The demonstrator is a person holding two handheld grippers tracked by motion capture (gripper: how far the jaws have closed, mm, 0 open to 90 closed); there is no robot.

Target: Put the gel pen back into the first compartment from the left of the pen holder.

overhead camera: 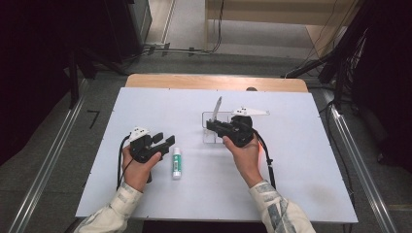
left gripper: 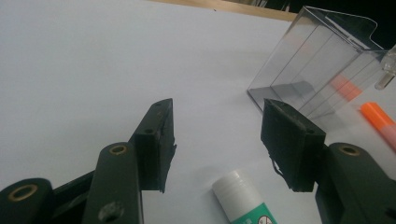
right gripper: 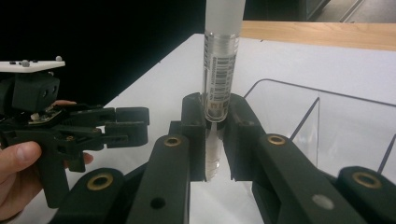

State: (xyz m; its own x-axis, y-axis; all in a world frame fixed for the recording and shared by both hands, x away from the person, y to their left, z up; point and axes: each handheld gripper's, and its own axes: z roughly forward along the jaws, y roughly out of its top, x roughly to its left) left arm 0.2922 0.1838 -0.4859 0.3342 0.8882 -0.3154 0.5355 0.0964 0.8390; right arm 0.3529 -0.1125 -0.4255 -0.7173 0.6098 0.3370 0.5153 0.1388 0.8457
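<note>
**benchrat:** Looking at the right gripper (overhead camera: 212, 125) first: its two black jaws are pinched on a clear tube-shaped pen (right gripper: 219, 84) with a frosted cap and a barcode label. Pen stands upright between the pads, cap end poking well above the jaws. In the high view you can see it sticking up, tilted a bit, over the clear plastic box (overhead camera: 214, 130).

**solderjoe:** And that box sits where?

**benchrat:** Right under and just past the right jaws, on the white table (overhead camera: 145, 104). From the right gripper view its open rim is immediately to the right of the jaws.

**solderjoe:** Left one doing anything?

**benchrat:** Left gripper (left gripper: 217, 137) is parted about halfway, nothing between the pads, just bare table showing through the gap. Glue stick (overhead camera: 176, 162), white cap and green label, lies flat just beside it, on the side toward the right hand; in the left gripper view its cap (left gripper: 236, 186) peeks in below the jaw gap. An orange marker (left gripper: 380, 121) lies off past the right-hand jaw, near the box
</note>
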